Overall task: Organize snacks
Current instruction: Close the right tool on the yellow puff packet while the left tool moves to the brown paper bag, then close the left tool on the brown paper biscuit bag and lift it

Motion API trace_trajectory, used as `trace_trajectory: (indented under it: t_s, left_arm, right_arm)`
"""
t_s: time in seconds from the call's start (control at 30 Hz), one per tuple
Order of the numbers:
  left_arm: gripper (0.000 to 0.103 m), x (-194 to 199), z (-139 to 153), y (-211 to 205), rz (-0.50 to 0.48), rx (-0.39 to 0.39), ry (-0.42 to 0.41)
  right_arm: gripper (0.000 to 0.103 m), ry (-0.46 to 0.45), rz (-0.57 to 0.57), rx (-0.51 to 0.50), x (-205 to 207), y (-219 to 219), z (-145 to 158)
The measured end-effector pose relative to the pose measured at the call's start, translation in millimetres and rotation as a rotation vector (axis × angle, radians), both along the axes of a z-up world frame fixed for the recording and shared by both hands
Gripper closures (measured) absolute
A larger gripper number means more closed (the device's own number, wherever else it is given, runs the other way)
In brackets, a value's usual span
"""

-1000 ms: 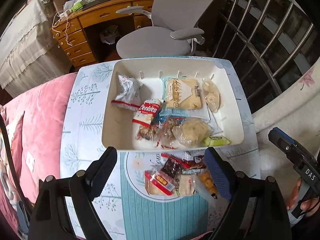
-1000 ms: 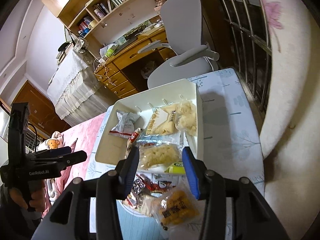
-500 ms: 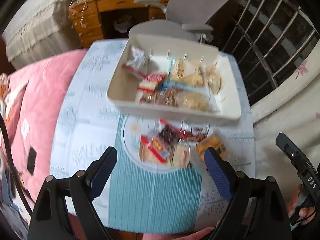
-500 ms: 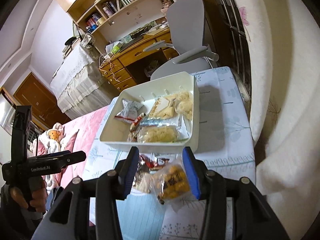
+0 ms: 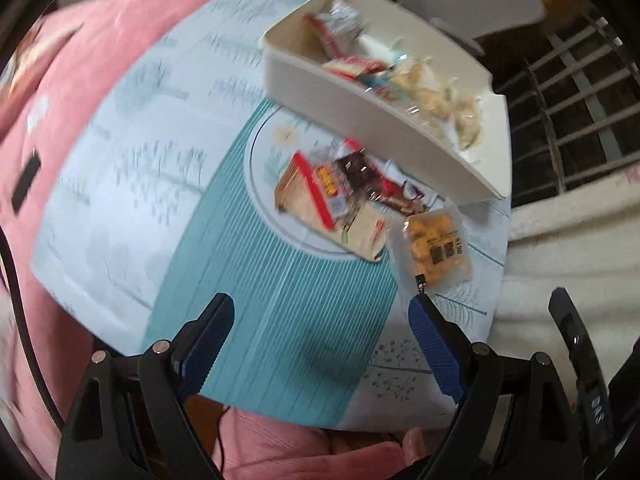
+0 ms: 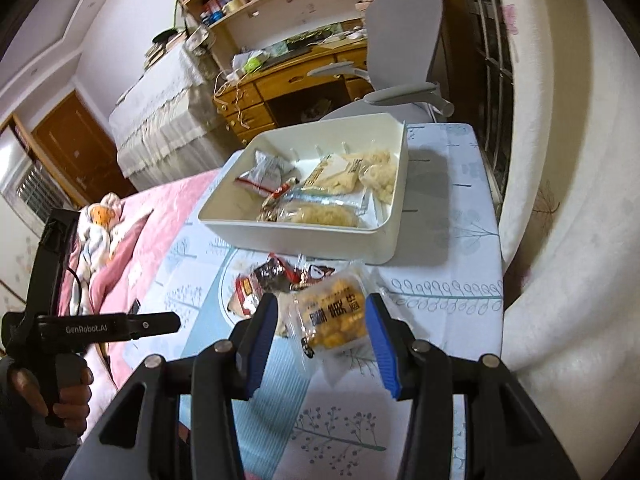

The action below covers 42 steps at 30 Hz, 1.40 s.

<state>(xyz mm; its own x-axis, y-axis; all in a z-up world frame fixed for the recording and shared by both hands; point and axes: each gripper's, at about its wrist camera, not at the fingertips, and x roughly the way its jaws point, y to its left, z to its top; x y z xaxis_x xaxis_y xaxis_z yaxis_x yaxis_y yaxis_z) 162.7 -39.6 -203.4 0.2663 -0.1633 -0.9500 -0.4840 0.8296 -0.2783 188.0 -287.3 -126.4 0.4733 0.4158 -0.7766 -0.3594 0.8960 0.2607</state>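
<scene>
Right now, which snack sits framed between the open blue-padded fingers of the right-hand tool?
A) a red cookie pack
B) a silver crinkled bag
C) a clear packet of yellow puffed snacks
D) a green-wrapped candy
C: the clear packet of yellow puffed snacks lies on the table between the right gripper and its open, non-touching pads.

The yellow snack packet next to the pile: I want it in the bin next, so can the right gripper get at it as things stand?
Probably yes. The right gripper is open, with the yellow snack packet lined up between its jaws. The packet lies at the pile's edge on the table, nothing on top of it.
</scene>
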Motion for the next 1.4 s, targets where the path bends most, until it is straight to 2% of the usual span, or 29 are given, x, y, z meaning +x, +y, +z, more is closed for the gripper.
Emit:
trace_trajectory:
  t_s: [0.23,0.37,0.5,0.63,0.73,0.87,1.2,1.27,1.4]
  left_arm:
    - [0.015,-0.9,-19.0,8.3,0.156,-0.062,0.003]
    - [0.015,5.9,-28.8,8.8,0.211,-0.085,-0.012]
    - [0.015,19.6,-45.8,7.1,0.259,-0.113,0.021]
    - [0.015,36.5,-68.3,4.7,0.289,-0.141,0.086]
    - [0.015,48.8,-81.3,4.4,0.301,-0.155,0.126]
    - [0.02,68.2,-94.7,5.0,0.315,-0.136,0.175]
    - [0.023,110.2,-116.3,5.3,0.294,-0.095,0.259]
    - [0.026,114.6,-120.3,3.9,0.293,-0.084,0.28]
    - [0.025,129.0,-125.0,2.0,0.284,-0.089,0.273]
  right_arm:
    - [0.058,-0.014,0.069,-0.118,-8.2,14.5,-17.3]
    - [0.058,-0.007,0.127,-0.194,-11.3,23.8,-31.1]
    - [0.058,0.006,0.188,-0.253,-11.6,34.2,-47.3]
    - [0.047,0.024,0.224,-0.295,-4.6,40.7,-58.8]
    - [0.037,0.027,0.238,-0.319,4.0,45.3,-65.1]
    - [0.029,0.05,0.244,-0.347,19.6,52.0,-76.1]
    - [0.021,0.124,0.331,-0.396,44.2,75.1,-109.3]
    - [0.019,0.136,0.345,-0.408,47.3,78.9,-115.1]
    - [0.012,0.126,0.37,-0.445,51.0,87.5,-123.6]
